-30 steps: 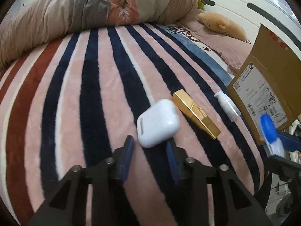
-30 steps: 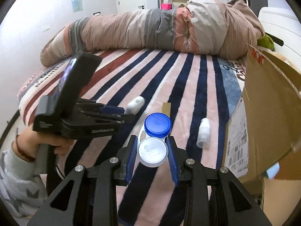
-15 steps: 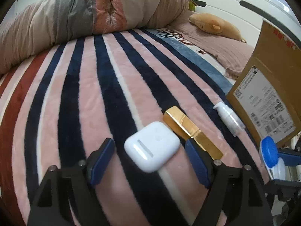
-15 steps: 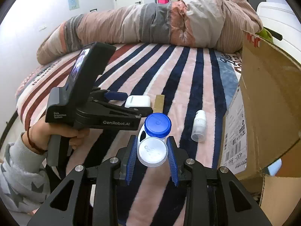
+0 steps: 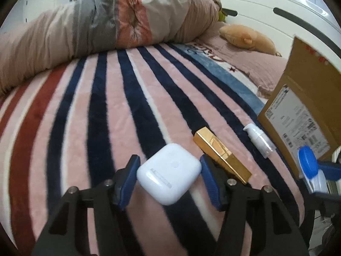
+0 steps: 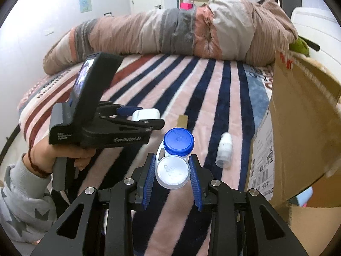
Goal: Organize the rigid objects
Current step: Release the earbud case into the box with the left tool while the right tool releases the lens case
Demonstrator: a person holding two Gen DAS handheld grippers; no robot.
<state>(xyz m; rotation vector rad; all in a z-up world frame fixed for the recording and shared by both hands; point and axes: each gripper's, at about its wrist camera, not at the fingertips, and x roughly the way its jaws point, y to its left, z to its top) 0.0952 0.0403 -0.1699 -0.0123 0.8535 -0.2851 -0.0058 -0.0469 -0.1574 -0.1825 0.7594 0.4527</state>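
A white earbud case [image 5: 169, 176] lies on the striped blanket between the pads of my left gripper [image 5: 168, 180]. The jaws sit close on both sides of it; it also shows in the right wrist view [image 6: 146, 114]. My right gripper [image 6: 172, 176] is shut on a contact lens case [image 6: 173, 160] with one blue and one white cap, held above the blanket; it also shows in the left wrist view [image 5: 310, 168]. A gold bar-shaped box [image 5: 221, 154] and a small white pump bottle [image 5: 259, 139] lie to the right of the earbud case.
An open cardboard box [image 6: 298, 132] stands at the right edge of the bed, also in the left wrist view [image 5: 302, 111]. A rolled duvet [image 5: 102, 27] lies across the far side. A plush toy [image 5: 247, 38] rests on a pink pillow.
My left gripper opened wide, moved forward around the earbud case, and has now narrowed onto it. My right gripper kept hold of the lens case and drifted slightly.
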